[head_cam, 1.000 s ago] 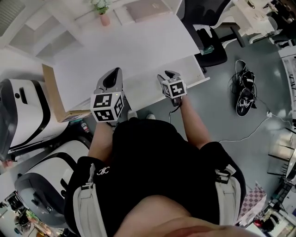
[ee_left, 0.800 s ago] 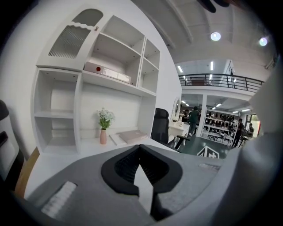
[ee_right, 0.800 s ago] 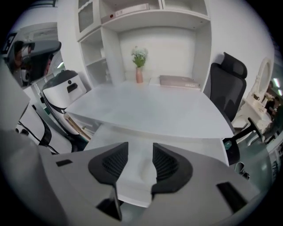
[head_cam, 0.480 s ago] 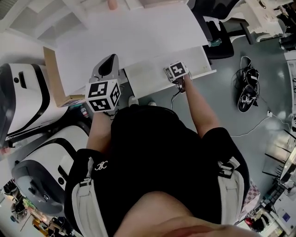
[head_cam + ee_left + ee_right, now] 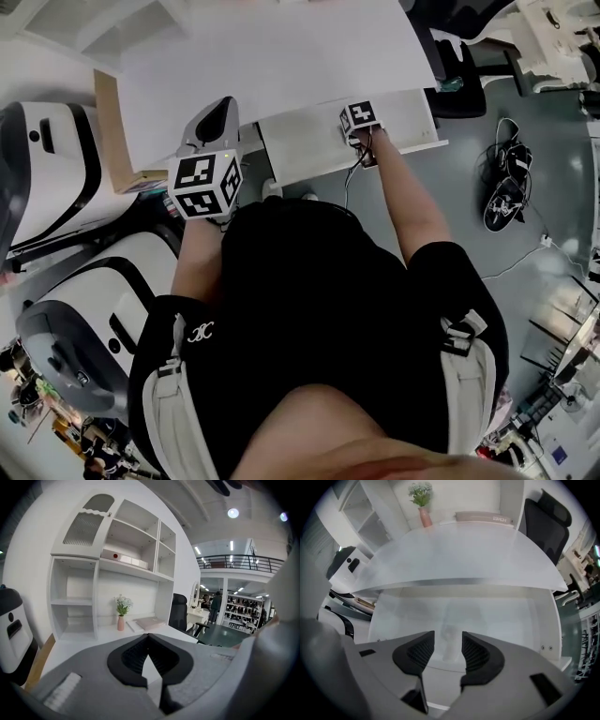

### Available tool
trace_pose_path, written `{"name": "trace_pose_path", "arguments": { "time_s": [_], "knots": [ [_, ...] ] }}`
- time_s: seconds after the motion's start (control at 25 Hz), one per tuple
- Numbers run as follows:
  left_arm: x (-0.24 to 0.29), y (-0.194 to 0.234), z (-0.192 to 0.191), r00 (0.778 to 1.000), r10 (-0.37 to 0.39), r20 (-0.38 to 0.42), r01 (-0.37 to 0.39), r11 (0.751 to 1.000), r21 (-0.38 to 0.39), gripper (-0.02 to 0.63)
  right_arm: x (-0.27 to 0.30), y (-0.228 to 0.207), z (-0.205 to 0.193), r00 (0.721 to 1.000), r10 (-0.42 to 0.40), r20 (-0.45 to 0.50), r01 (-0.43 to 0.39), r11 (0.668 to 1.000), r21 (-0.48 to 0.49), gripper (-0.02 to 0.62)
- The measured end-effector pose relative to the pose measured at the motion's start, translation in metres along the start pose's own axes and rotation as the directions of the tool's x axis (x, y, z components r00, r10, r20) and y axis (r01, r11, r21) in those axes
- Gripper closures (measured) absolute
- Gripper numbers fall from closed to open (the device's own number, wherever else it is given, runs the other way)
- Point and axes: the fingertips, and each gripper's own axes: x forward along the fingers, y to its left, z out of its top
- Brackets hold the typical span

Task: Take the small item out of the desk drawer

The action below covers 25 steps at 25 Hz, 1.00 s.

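My right gripper (image 5: 448,635), jaws spread wide and empty, hangs over the pulled-out drawer (image 5: 515,616) with the blurred pale small item (image 5: 451,651) straight ahead, in line with their gap, far nearer than my closed left gripper (image 5: 149,638).

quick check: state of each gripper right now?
left gripper: closed, empty.
right gripper: open over the open drawer; a blurry pale item lies in line between its fingers, not gripped.

The item (image 5: 451,643) in the drawer (image 5: 515,616) was only a pale blur; I couldn't tell its shape.
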Motion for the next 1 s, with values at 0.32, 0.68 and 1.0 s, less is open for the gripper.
{"name": "trace_pose_path", "arguments": {
  "time_s": [0.32,0.68,1.0],
  "knots": [
    [-0.004,0.016,-0.007,0.998,0.061,-0.028,-0.061,0.998,-0.008,0.592,0.031,-0.003,-0.008,0.994,0.051,-0.097,-0.048,0.998,0.036,0.417],
    [-0.005,0.03,-0.019,0.992,0.112,-0.063,-0.114,0.993,-0.022,0.594,0.058,-0.014,-0.018,0.984,0.028,-0.175,-0.021,0.999,0.041,0.419],
    [-0.002,0.031,-0.022,0.991,0.11,-0.071,-0.112,0.993,-0.027,0.594,0.057,-0.02,-0.016,0.988,-0.007,-0.155,0.01,1.0,0.019,0.489]
  ]
}}
